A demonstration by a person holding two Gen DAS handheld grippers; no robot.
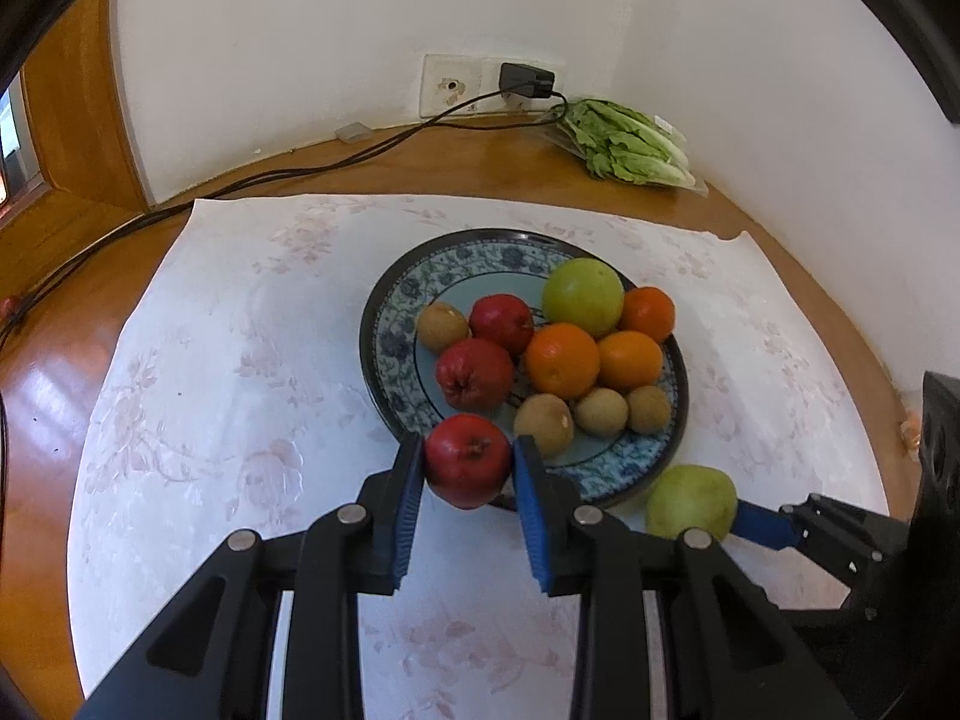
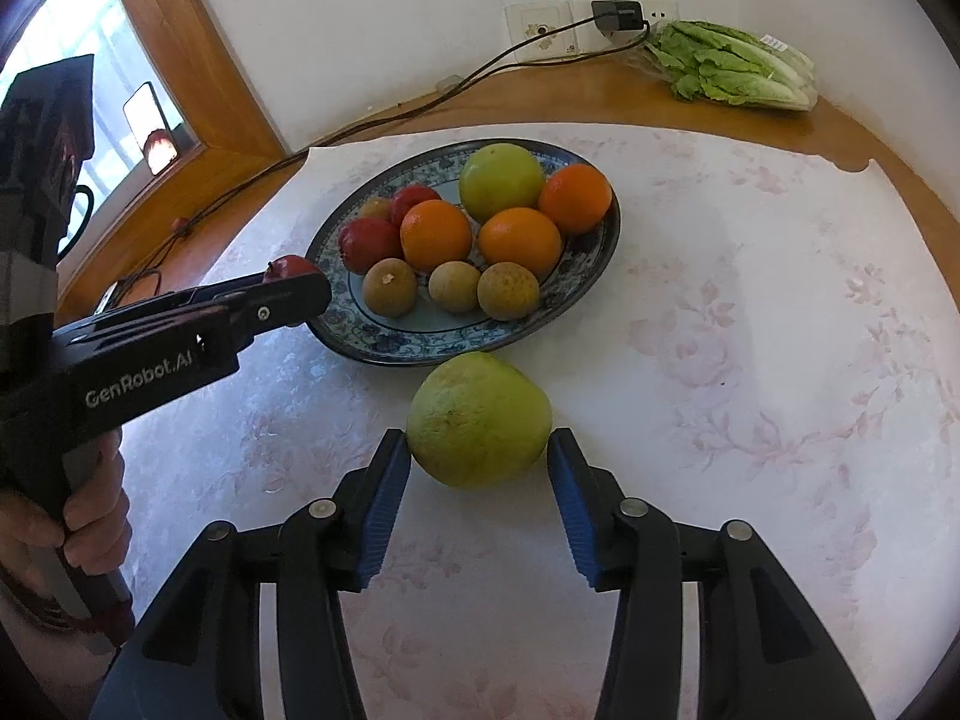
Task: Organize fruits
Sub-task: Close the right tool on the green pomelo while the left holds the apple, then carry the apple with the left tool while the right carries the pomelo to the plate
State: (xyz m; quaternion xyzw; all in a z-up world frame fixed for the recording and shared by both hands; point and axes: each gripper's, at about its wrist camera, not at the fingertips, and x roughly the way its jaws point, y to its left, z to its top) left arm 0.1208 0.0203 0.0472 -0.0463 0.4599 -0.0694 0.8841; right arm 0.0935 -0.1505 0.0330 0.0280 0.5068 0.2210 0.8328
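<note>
Fruit count as I logged it from my station. Left gripper (image 1: pixel 468 461): nearly closed, both blue pads pressed on a red apple (image 1: pixel 467 459), which it held above the near rim of the patterned plate (image 1: pixel 390 348). Beyond its tips, on that plate: two more red apples, three oranges (image 1: pixel 562 360), one green apple (image 1: pixel 583 297), four brown kiwis (image 1: pixel 543 423). Right gripper (image 2: pixel 479 450): jaws partly apart, with a second green apple (image 2: pixel 478 420) between them on the floral cloth (image 2: pixel 750 300), just short of the plate; a sliver of gap showed at the right pad, and I could not tell whether the left pad touched. Far beyond both grippers, by the wall: bagged lettuce (image 2: pixel 732 66), a plugged-in charger (image 2: pixel 615 15).
</note>
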